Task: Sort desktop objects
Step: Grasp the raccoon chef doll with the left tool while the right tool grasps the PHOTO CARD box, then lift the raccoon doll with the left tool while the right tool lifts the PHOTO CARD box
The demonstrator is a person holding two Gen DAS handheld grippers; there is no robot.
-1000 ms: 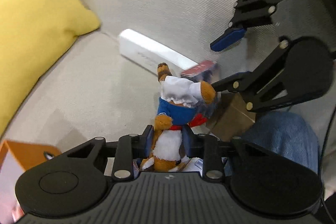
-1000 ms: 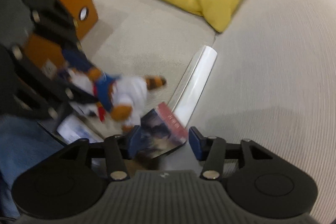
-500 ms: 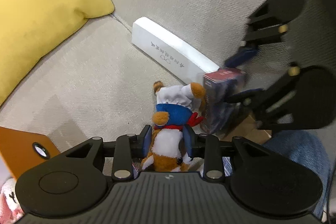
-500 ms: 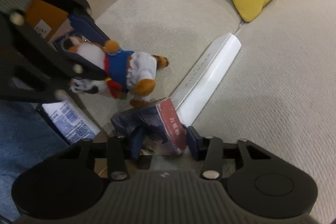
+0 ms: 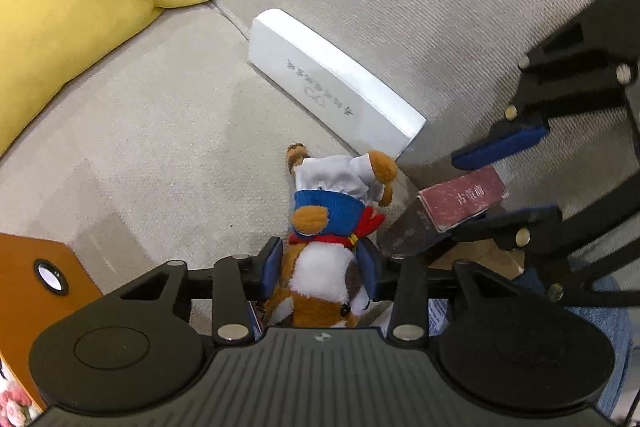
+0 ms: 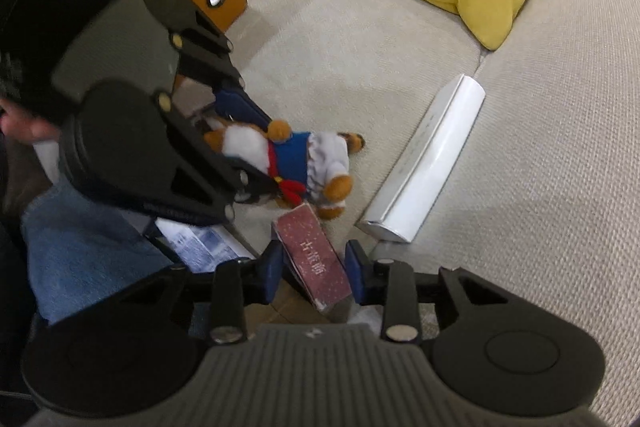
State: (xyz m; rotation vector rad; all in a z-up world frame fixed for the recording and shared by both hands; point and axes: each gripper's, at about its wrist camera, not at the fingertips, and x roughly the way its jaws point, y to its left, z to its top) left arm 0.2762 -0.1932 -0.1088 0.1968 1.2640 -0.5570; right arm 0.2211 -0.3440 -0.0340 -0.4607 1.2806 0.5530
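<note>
Plush fox [image 5: 332,227] is clamped in the left gripper [image 5: 322,265]; the right gripper [image 6: 314,267] apparently pinches a maroon box [image 6: 312,259], both lifted for sorting.

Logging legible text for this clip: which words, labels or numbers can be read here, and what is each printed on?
"古范尚", as best I can read it: white characters on the dark red box held in the right gripper.
White box on the sofa: a line of grey characters and a logo, too small to read.
Printed sheet under the left gripper: blue text, blurred.
Plush toy: no text.
</note>
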